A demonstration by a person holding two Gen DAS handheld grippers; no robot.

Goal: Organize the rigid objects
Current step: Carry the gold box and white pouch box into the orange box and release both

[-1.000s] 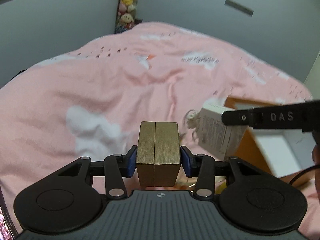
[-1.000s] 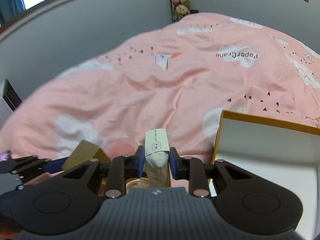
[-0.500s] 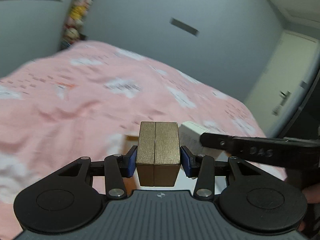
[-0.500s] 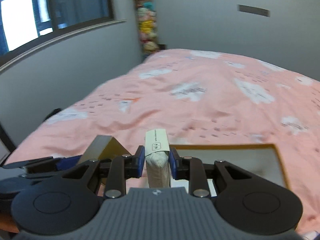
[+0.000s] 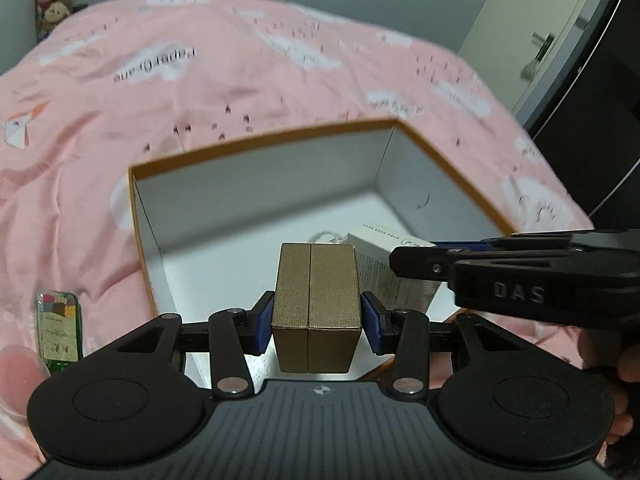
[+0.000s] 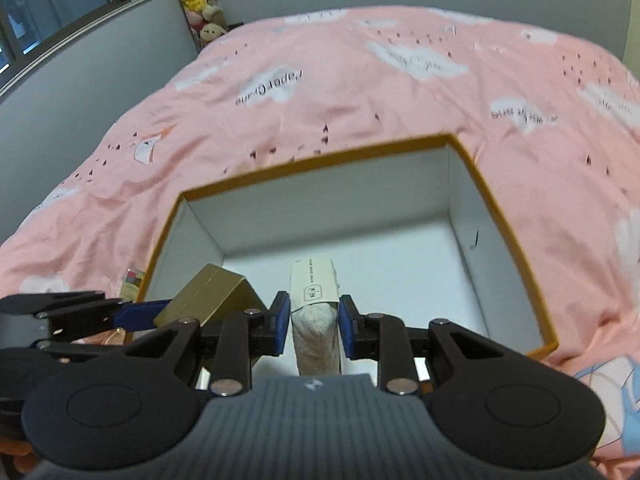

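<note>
While both hands hung over the open orange-rimmed box [image 5: 260, 144] on the pink quilt [image 5: 200, 92], the left gripper [image 5: 318, 312] was clamped on a gold box [image 5: 316, 300], its blue pads pressed to both sides, and the right gripper [image 6: 314, 322] was nearly closed on a narrow white packet [image 6: 316, 308]. Both loads sat above the box's near half, close beside each other. To set them down well, I judged each should go lower until near the white floor, apart enough that the claws would not knock, and be released only then. A green labelled bottle [image 5: 58, 326] lay outside the box's left wall, half cut off by the gripper body. The near wall of the box was hidden, so I could not tell how much floor remained there, and the packet's small print was too blurred to read.
</note>
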